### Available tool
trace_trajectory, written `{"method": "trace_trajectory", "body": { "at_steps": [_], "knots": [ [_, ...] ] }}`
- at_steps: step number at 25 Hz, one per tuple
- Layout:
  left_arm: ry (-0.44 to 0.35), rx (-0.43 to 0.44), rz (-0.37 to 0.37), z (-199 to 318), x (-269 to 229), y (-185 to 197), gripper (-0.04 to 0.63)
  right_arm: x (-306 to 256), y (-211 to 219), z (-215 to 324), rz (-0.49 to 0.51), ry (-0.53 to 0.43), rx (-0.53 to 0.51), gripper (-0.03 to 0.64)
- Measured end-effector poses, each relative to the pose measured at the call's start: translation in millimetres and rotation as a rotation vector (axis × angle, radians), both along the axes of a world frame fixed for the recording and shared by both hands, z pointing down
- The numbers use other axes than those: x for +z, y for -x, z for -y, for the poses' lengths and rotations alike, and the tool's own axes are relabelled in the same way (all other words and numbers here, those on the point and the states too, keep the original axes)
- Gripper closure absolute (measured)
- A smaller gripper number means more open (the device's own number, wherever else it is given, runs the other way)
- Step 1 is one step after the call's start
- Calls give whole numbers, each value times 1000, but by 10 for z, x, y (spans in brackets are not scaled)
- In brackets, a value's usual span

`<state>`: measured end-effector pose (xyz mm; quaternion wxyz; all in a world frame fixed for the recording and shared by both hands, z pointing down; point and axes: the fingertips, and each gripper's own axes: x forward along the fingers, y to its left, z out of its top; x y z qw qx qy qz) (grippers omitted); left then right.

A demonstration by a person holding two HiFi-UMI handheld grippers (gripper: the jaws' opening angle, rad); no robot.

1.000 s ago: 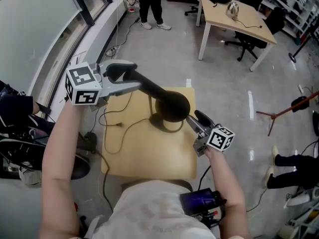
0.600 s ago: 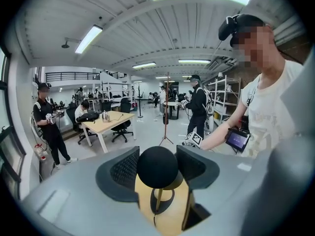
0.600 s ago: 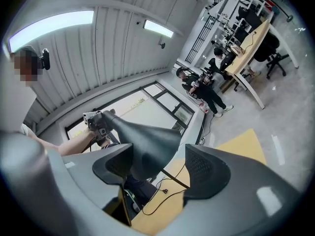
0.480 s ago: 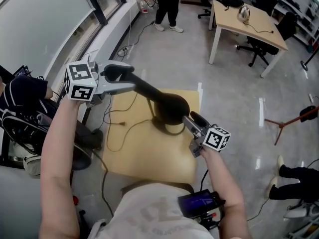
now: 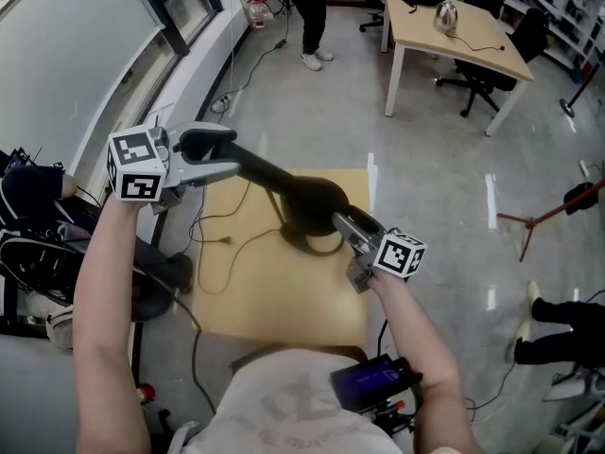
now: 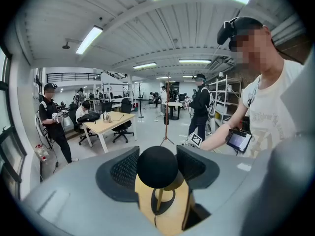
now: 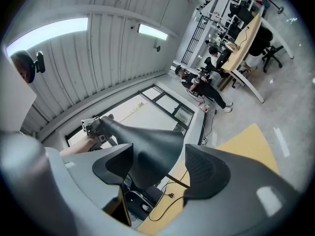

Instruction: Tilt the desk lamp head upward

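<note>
Looking down from the head view, the person held the lamp head [image 5: 284, 180] over the yellow surface [image 5: 284, 301], with the lamp's base [image 5: 319, 245] standing on its far half. The left gripper [image 5: 216, 154] was clenched on the head's narrow rear end. The right gripper [image 5: 340, 223] met the wide mouth, likely so that one end could be levered against the other for the upward tilt.

From the left gripper view, the rounded black rear filled the gap, both pads pressing on it, with stem and base below.

From the right gripper view, the flared mouth sat between the jaws and seemed pinched, one pad plainly touching. The cone ran off toward the other gripper. How far the tilt had progressed could not be judged.
</note>
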<state>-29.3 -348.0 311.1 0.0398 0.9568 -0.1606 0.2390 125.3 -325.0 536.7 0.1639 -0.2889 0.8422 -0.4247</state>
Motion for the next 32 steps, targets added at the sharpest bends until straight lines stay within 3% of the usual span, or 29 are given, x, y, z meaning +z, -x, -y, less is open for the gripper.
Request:
{"method": "trace_trajectory", "body": {
  "at_steps": [7, 10, 12, 17, 32],
  "knots": [
    [0, 21, -28, -92, 30, -42, 357, 43, -58, -43, 41, 56, 80, 270],
    [-38, 7, -19, -37, -101, -3, 357, -214, 33, 160, 88, -18, 70, 278],
    [-43, 0, -10, -21, -162, 7, 357, -293, 58, 178, 97, -1, 78, 284],
    [-12, -6, -20, -8, -87, 41, 357, -252, -43, 92, 77, 82, 131, 294],
    [-16, 0, -70, 83, 81, 84, 354, -448, -356, 167, -66, 44, 197, 298]
  ]
}}
